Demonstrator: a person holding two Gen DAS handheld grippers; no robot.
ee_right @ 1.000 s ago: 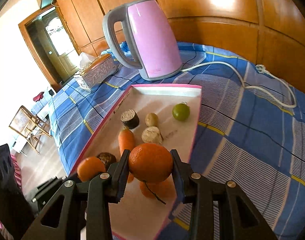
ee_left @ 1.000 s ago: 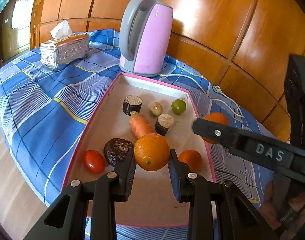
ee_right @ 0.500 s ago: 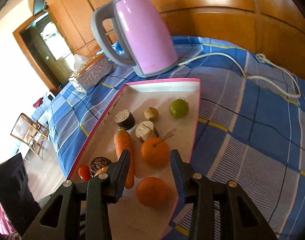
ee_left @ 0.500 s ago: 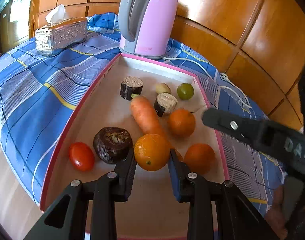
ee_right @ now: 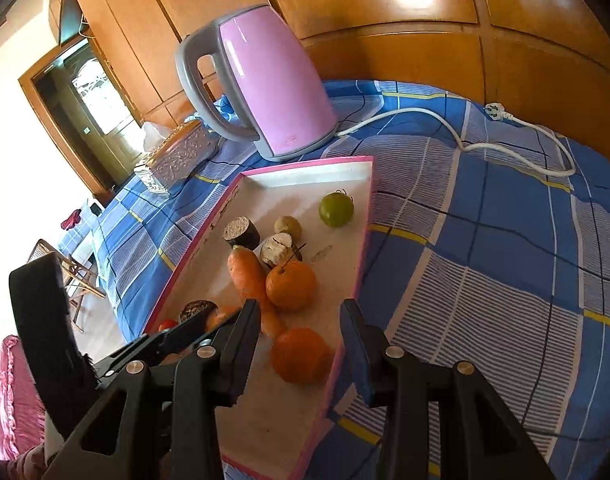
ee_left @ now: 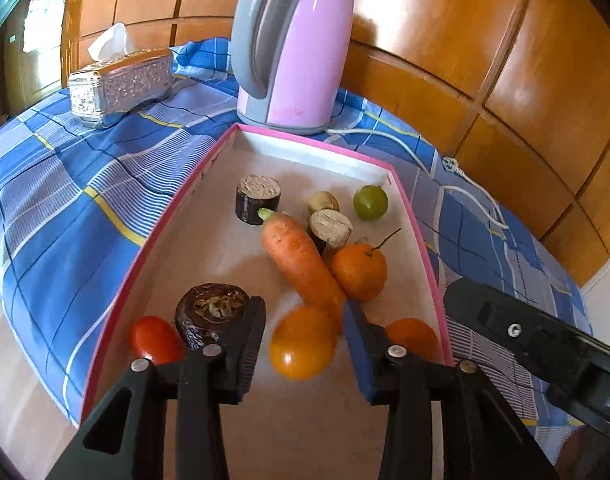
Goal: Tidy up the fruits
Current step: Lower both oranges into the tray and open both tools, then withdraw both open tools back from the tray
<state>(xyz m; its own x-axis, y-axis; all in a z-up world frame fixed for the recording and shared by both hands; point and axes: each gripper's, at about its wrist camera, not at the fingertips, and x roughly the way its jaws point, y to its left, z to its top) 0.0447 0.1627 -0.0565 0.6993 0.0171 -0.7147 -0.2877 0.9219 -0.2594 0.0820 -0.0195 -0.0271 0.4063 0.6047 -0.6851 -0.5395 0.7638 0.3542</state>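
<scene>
A pink-rimmed tray lies on a blue checked cloth. My left gripper is open; a blurred orange sits between its fingers, not gripped. My right gripper is open and empty above the tray's near right corner, over another orange. A stemmed orange, also in the right wrist view, lies beside a carrot. A further orange, a tomato, a dark fruit, a green fruit and two cut stubs are in the tray.
A pink kettle stands behind the tray, its white cord trailing right over the cloth. A silver tissue box is at the back left. Wooden panelling runs behind. The right gripper's body shows at the tray's right.
Both grippers opened. The right let go of its stemmed orange, which now rests by the carrot. The left's orange has been let go and appears blurred between the fingers.
</scene>
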